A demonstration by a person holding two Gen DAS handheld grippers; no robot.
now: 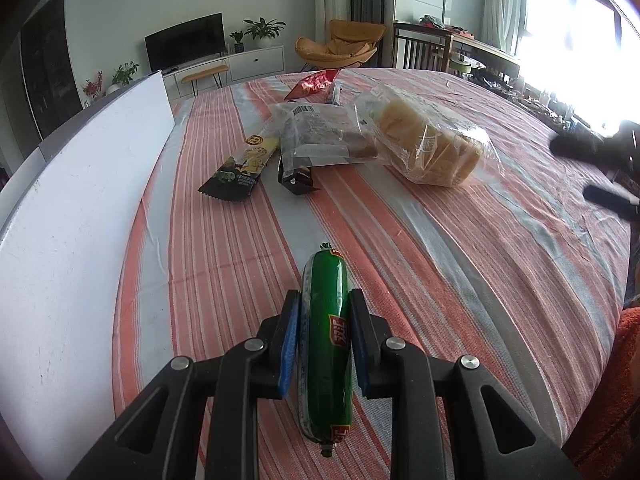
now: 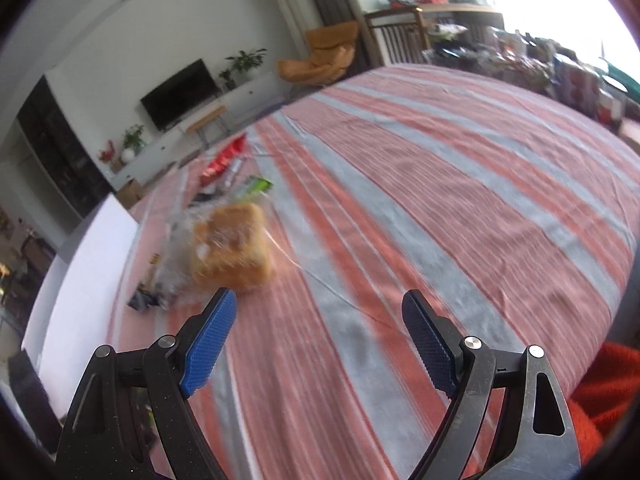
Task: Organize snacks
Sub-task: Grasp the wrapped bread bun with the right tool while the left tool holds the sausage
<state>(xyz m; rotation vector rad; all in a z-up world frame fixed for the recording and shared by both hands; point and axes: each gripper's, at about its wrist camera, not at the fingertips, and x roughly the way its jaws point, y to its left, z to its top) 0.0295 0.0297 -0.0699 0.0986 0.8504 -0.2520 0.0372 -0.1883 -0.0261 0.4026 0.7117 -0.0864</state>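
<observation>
Green sausage (image 1: pixel 326 344) sat clenched between the pads of my left gripper (image 1: pixel 325 300) above the striped cloth (image 1: pixel 440 240). My right gripper (image 2: pixel 318 304) hung released, nothing between its fingers, near the bagged bread (image 2: pixel 232 248).

On the striped desk (image 1: pixel 460 240), one green sausage (image 1: pixel 326 344), one bagged bread loaf (image 1: pixel 430 148), one clear pastry bag (image 1: pixel 320 136), one dinosaur-print snack pack (image 1: pixel 242 172), one small black packet (image 1: pixel 296 180) and one red bag (image 1: pixel 314 84) are counted.

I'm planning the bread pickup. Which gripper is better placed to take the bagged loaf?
Probably the right gripper: its jaws are wide open and empty, with the bagged loaf just ahead. The left gripper is shut on the green sausage.
</observation>
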